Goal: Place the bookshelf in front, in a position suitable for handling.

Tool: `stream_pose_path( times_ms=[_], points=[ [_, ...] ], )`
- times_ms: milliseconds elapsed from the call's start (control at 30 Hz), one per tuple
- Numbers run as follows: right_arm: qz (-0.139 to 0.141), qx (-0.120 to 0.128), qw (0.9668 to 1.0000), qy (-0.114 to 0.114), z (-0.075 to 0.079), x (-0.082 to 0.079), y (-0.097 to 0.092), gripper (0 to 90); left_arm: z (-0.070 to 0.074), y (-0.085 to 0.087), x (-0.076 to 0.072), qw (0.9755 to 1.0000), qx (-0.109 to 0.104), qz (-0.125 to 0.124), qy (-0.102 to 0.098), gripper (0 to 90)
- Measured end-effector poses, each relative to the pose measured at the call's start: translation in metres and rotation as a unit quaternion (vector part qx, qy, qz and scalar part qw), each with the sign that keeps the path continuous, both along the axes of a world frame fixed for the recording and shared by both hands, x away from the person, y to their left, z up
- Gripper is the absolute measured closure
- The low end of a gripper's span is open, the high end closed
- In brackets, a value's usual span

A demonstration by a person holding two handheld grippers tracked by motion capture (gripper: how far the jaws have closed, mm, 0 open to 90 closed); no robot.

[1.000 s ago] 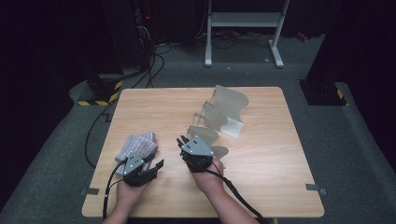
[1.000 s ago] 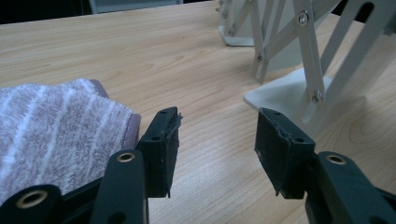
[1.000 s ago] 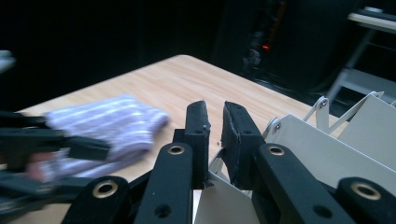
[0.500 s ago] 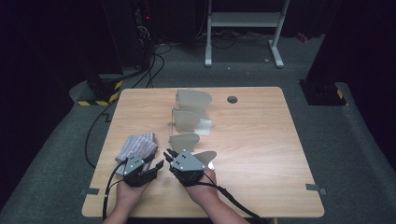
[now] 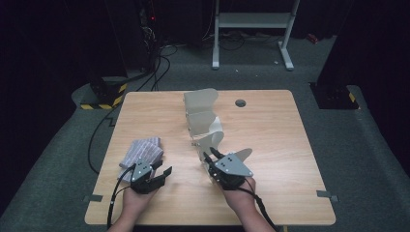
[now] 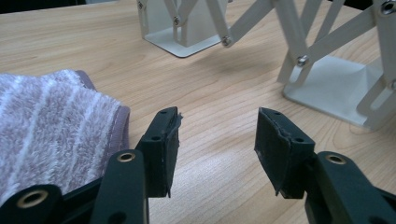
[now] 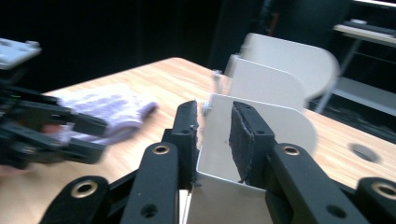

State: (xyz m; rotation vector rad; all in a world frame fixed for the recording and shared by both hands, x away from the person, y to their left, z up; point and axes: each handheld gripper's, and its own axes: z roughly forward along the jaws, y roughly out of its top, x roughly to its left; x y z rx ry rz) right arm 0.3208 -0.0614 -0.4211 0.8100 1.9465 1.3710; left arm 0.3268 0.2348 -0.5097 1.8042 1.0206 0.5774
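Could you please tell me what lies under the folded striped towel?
Only the light wooden table shows around the folded purple-and-white striped terry towel. Whatever lies directly beneath it is covered.

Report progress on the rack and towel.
Done: the white folding rack stands stretched out. In hand: the right tool, jaws just opening, with the rack's near panel between them. Remaining: the striped towel lies untouched beside the open left tool.
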Motion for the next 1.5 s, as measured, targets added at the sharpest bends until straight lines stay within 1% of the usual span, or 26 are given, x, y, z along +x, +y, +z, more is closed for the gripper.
stream_pose_path(
  times_ms=[133, 300, 433, 567, 667, 733, 800, 867, 933, 1000, 1067, 1100, 1167, 1233, 1267, 1333, 1367, 1400, 1433, 1500],
  points=[
    [-0.033, 0.005, 0.9994, 0.001, 0.000, 0.008, -0.028, 66.1, -0.001, -0.001, 0.000, 1.0000, 0.002, -0.002, 0.001, 49.4],
    [-0.067, 0.008, 0.9977, 0.003, 0.000, 0.017, -0.053, 62.8, -0.001, -0.002, 0.000, 1.0000, 0.004, -0.003, 0.002, 49.4],
    [-0.095, 0.012, 0.9954, 0.006, 0.001, 0.025, -0.070, 59.6, -0.001, -0.002, 0.000, 1.0000, 0.003, -0.003, 0.003, 49.3],
    [-0.123, 0.011, 0.9923, 0.009, 0.001, 0.033, -0.086, 57.0, -0.001, -0.002, 0.000, 1.0000, 0.003, -0.003, 0.003, 49.3],
    [-0.136, 0.010, 0.9905, 0.015, 0.003, 0.038, -0.093, 55.6, -0.001, -0.002, 0.001, 1.0000, 0.002, -0.003, 0.003, 49.3],
    [-0.139, 0.007, 0.9902, 0.014, 0.005, 0.039, -0.094, 54.0, -0.001, -0.002, 0.001, 1.0000, 0.002, -0.004, 0.003, 49.3],
    [-0.141, 0.011, 0.9900, 0.006, 0.008, 0.035, -0.092, 50.7, -0.001, -0.002, 0.001, 1.0000, 0.001, -0.004, 0.004, 49.3],
    [-0.137, 0.014, 0.9904, 0.000, 0.011, 0.031, -0.089, 50.3, -0.001, -0.002, 0.001, 1.0000, 0.001, -0.005, 0.004, 49.3],
    [-0.128, 0.014, 0.9916, -0.010, 0.013, 0.023, -0.084, 53.2, -0.001, -0.002, 0.001, 1.0000, 0.002, -0.006, 0.005, 49.3],
    [-0.116, 0.016, 0.9930, -0.014, 0.012, 0.016, -0.077, 57.2, -0.002, -0.003, 0.001, 1.0000, 0.003, -0.006, 0.004, 49.3],
    [-0.096, 0.015, 0.9952, -0.006, 0.007, 0.010, -0.067, 61.0, -0.002, -0.004, 0.001, 1.0000, 0.004, -0.008, 0.005, 49.3],
    [-0.089, 0.008, 0.9960, 0.000, 0.002, 0.009, -0.062, 61.4, -0.002, -0.004, 0.000, 0.9999, 0.005, -0.008, 0.004, 49.2],
    [-0.084, -0.005, 0.9963, 0.014, -0.010, 0.009, -0.053, 61.8, -0.002, -0.005, 0.000, 0.9999, 0.004, -0.009, 0.004, 49.3],
    [-0.089, -0.014, 0.9955, 0.030, -0.021, 0.011, -0.050, 62.0, -0.002, -0.005, 0.000, 0.9999, 0.006, -0.010, 0.004, 49.2],
    [-0.092, -0.014, 0.9949, 0.039, -0.026, 0.013, -0.050, 61.9, -0.002, -0.005, 0.000, 0.9999, 0.007, -0.010, 0.004, 49.2],
    [-0.101, -0.016, 0.9936, 0.047, -0.032, 0.015, -0.052, 61.3, -0.002, -0.004, 0.000, 0.9999, 0.008, -0.010, 0.006, 49.2],
    [-0.110, -0.015, 0.9924, 0.053, -0.034, 0.017, -0.055, 61.0, -0.003, -0.004, 0.000, 0.9999, 0.007, -0.010, 0.006, 49.2],
    [-0.116, -0.014, 0.9916, 0.055, -0.035, 0.018, -0.057, 63.1, -0.003, -0.005, 0.000, 0.9999, 0.007, -0.010, 0.007, 49.2],
    [-0.114, -0.010, 0.9918, 0.057, -0.036, 0.019, -0.061, 63.4, -0.003, -0.005, 0.001, 0.9999, 0.007, -0.011, 0.007, 49.2],
    [-0.122, -0.017, 0.9909, 0.054, -0.036, 0.019, -0.063, 63.2, -0.003, -0.005, 0.001, 0.9999, 0.007, -0.011, 0.007, 49.2]
  ],
)
